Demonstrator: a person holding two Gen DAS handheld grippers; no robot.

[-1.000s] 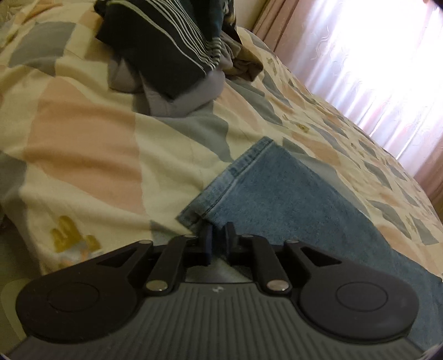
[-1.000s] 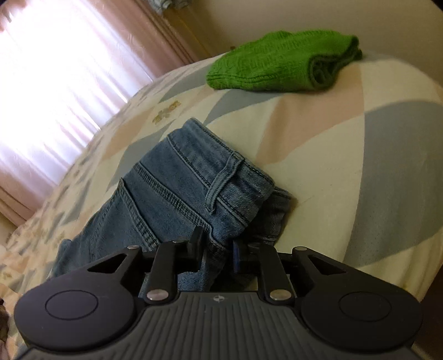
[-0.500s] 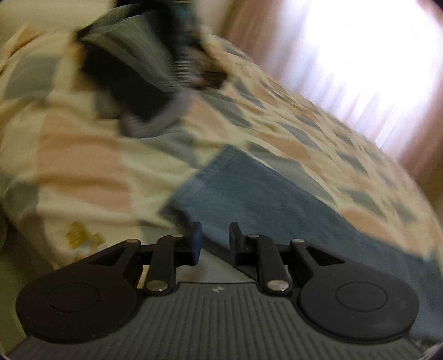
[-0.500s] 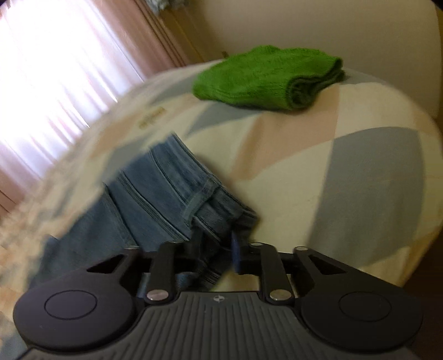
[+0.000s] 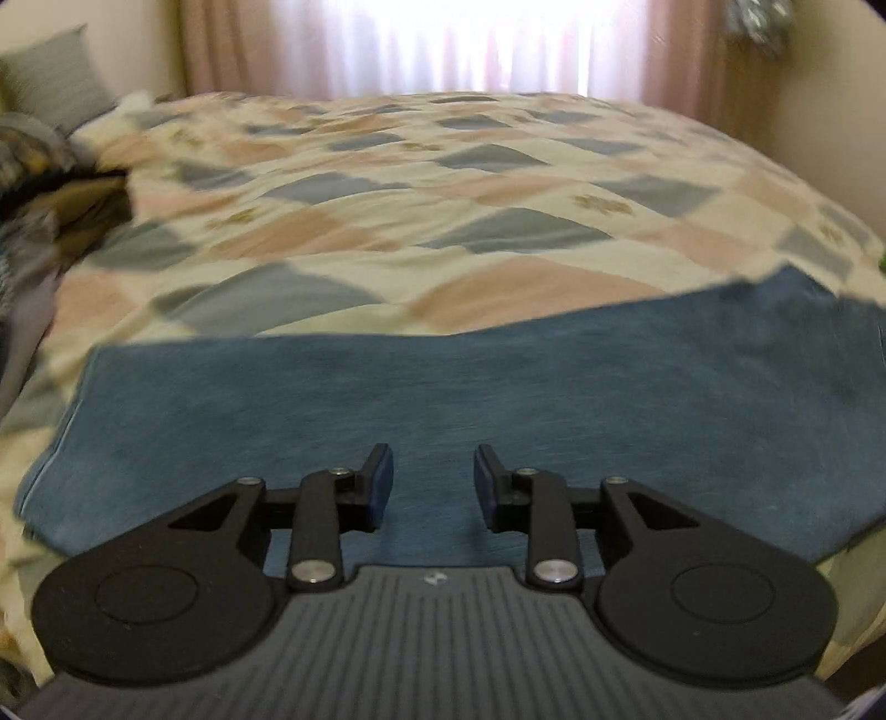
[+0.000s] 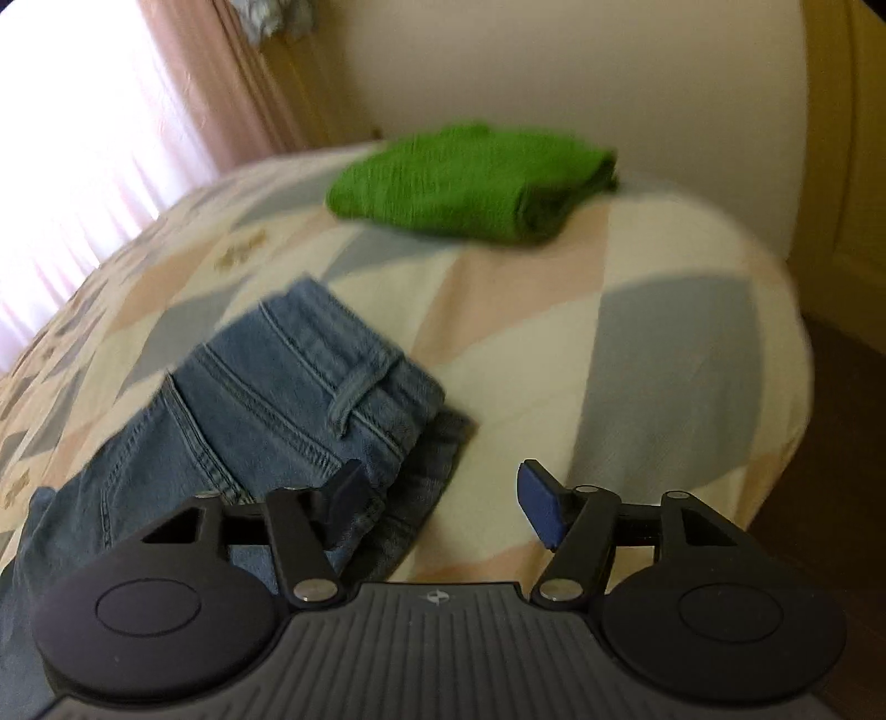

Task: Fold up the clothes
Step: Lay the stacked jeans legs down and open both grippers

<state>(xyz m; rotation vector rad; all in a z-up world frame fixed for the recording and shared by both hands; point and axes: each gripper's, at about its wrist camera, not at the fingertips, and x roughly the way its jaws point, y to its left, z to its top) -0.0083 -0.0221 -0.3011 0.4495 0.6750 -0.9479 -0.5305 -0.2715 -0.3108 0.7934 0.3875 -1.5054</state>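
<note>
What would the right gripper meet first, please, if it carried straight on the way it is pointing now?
Probably the bedspread. The right gripper is open, with the jeans' waistband just left of its line and the folded green sweater farther ahead; depth is uncertain.

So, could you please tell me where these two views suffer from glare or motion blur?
Left wrist view: the curtained window is blown out white, and the jeans and quilt look smeared. Right wrist view: the window glares at upper left, and the green sweater is soft with blur; both views bend at the edges.
</note>
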